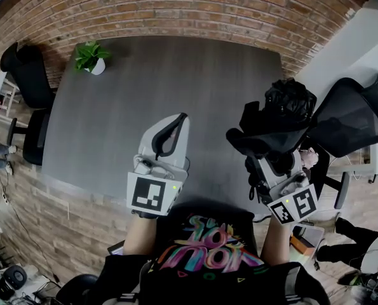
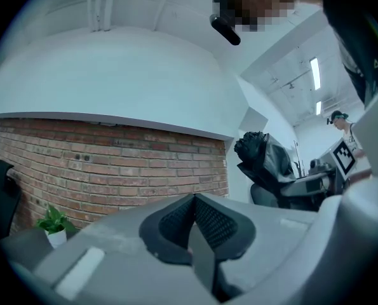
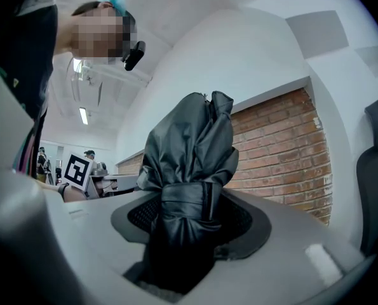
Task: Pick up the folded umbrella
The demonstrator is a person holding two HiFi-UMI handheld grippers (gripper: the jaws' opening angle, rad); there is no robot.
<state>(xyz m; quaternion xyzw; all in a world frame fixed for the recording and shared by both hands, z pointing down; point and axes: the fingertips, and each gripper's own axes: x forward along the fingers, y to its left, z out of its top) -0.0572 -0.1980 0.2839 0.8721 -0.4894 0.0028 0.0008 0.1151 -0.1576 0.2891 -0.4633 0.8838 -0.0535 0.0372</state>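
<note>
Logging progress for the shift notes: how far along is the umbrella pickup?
Done: the folded umbrella is clamped in the right tongs, off the table. In hand: holding it aloft. Left: nothing obvious; the left tongs are shut and empty.

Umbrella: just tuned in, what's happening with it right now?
The person's right gripper has its jaws shut on the folded black umbrella, gripping it at the strapped part of the bundle and holding it up off the grey table. The left gripper is empty, jaws together, held level over the table. The pickup looks done. A small potted plant stands at the table's far left corner.
</note>
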